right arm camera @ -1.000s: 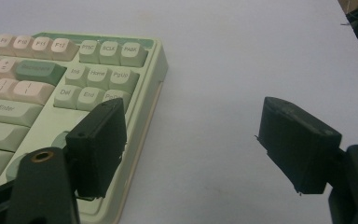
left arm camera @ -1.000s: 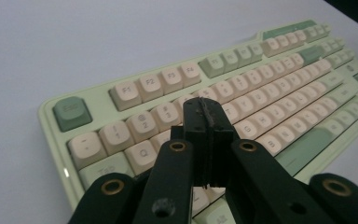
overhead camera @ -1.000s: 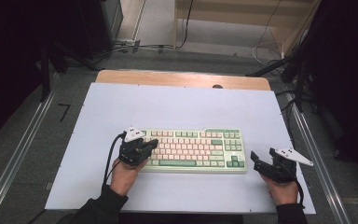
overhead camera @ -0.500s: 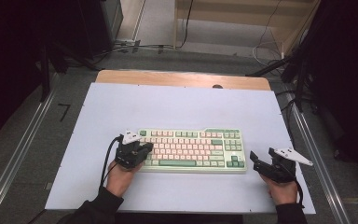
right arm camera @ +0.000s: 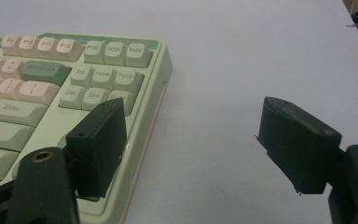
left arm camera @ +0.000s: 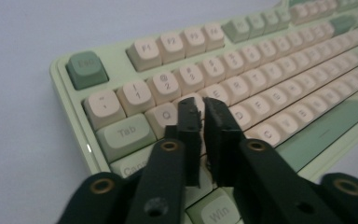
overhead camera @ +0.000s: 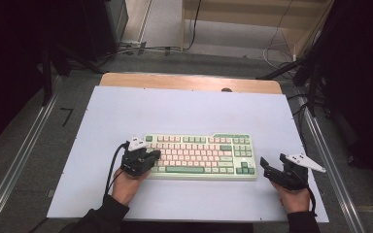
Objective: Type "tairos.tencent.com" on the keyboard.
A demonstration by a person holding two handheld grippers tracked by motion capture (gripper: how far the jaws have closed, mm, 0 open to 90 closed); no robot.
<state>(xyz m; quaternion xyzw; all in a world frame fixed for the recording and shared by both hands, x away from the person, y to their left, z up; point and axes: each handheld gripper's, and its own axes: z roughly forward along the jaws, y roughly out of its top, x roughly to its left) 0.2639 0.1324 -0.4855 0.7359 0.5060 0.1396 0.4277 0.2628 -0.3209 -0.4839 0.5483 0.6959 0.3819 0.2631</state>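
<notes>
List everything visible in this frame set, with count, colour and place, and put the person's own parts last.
keyboard: 1, pale green case with cream and green keys, near middle of the mat.
mat: 1, pale lilac-white, covering most of the table top.
table: 1, light wood, a strip showing beyond the mat's far edge.
floor cables: several, dark, on the grey floor beyond the table.
left gripper: 1, black, over the keyboard's left end above the Q and W keys; jaws have just been opening, narrow gap, nothing between them.
right gripper: 1, black, on the mat just right of the keyboard, jaws wide apart, nothing between them.
hands: 2, each holding a gripper at the mat's near edge, dark sleeves.
</notes>
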